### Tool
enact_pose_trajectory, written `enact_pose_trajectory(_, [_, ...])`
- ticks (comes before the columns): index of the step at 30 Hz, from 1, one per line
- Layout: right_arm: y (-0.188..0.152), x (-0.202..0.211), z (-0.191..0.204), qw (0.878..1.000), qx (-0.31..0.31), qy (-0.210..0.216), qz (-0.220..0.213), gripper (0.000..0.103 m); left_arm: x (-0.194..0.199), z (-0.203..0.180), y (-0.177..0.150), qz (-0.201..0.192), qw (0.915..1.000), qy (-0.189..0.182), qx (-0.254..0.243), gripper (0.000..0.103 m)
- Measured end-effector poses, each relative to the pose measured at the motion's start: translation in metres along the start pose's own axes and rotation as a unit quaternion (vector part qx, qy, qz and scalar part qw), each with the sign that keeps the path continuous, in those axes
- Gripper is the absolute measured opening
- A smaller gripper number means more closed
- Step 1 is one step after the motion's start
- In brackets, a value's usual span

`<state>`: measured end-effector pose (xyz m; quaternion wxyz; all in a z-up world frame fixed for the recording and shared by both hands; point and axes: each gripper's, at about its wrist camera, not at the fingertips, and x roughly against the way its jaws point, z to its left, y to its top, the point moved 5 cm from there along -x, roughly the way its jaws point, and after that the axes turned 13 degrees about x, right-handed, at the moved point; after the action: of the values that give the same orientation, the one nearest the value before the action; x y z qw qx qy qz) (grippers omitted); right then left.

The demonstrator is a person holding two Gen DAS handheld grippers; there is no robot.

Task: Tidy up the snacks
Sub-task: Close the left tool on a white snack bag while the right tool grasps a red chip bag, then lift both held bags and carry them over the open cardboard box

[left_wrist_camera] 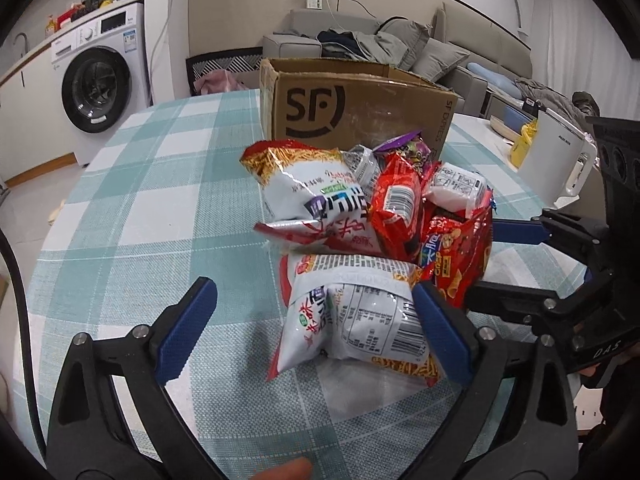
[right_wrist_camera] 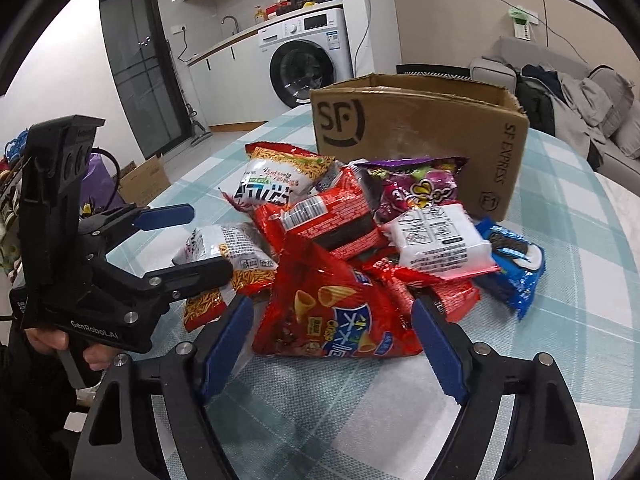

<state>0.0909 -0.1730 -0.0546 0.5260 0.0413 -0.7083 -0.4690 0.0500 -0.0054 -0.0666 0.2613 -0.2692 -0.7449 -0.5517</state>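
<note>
Left gripper (left_wrist_camera: pixel 316 320): nearest in the left wrist view, jaws spread wide. White noodle-snack bag (left_wrist_camera: pixel 352 320) lies between the blue pads. The right-hand pad (left_wrist_camera: pixel 440 332) sits against the bag's edge; the other pad stands clear over bare tablecloth. No squeeze visible, so the bag is not gripped.

Right gripper (right_wrist_camera: pixel 332 344): jaws apart, straddling the red triangular chip bag (right_wrist_camera: pixel 332 312). Both pads stand just beside the bag's lower corners; whether either one touches it I cannot tell. Bag shows no pinch, so it is released, not grasped.

Snack pile (right_wrist_camera: pixel 360 232): heaped in the middle of the table (left_wrist_camera: pixel 140 200), on a green-and-white check cloth. It contains a second white noodle bag (left_wrist_camera: pixel 304 192), red packets, a purple bag (right_wrist_camera: pixel 416 188), a white packet (right_wrist_camera: pixel 436 240) and a blue cookie pack (right_wrist_camera: pixel 512 264) on the pile's side nearer the table's right edge.

Cardboard box (right_wrist_camera: pixel 420 128): open top, upright, just behind the pile, toward the far edge of the table.
</note>
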Motion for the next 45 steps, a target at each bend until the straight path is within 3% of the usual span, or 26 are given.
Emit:
enact_pose_trajectory(10, [0.003, -0.017, -0.007, 1.000, -0.016, 0.018, 0.017, 0.073, -0.012, -0.005, -0.006, 0.044, 0.9985, -0.033, -0.001, 0.081])
enact_pose_trajectory(13, [0.003, -0.020, -0.008, 0.999, -0.020, 0.025, 0.018, 0.072, -0.015, -0.006, -0.008, 0.058, 0.9968, -0.056, 0.007, 0.068])
enact_pose_trajectory(20, [-0.001, -0.022, -0.010, 0.999, -0.029, 0.028, 0.026, 0.059, -0.009, -0.010, -0.009, 0.051, 0.9968, -0.062, 0.005, 0.055])
enact_pose_trajectory(28, [0.002, -0.005, -0.008, 0.999, -0.031, 0.028, -0.004, 0.036, 0.013, -0.010, -0.011, 0.026, 0.9966, -0.077, 0.012, 0.054])
enact_pose_trajectory(33, [0.001, 0.009, -0.006, 0.999, -0.029, 0.031, -0.018, 0.030, 0.030, -0.011, -0.008, 0.012, 0.9961, -0.086, 0.014, 0.054])
enact_pose_trajectory(38, [-0.002, 0.008, 0.001, 0.999, -0.019, 0.034, -0.007, 0.032, 0.040, -0.012, -0.005, 0.002, 0.9962, -0.086, 0.013, 0.054])
enact_pose_trajectory(45, [-0.007, -0.006, -0.003, 0.998, -0.038, 0.037, 0.026, 0.060, 0.042, -0.011, -0.005, -0.001, 0.9966, -0.082, 0.013, 0.054])
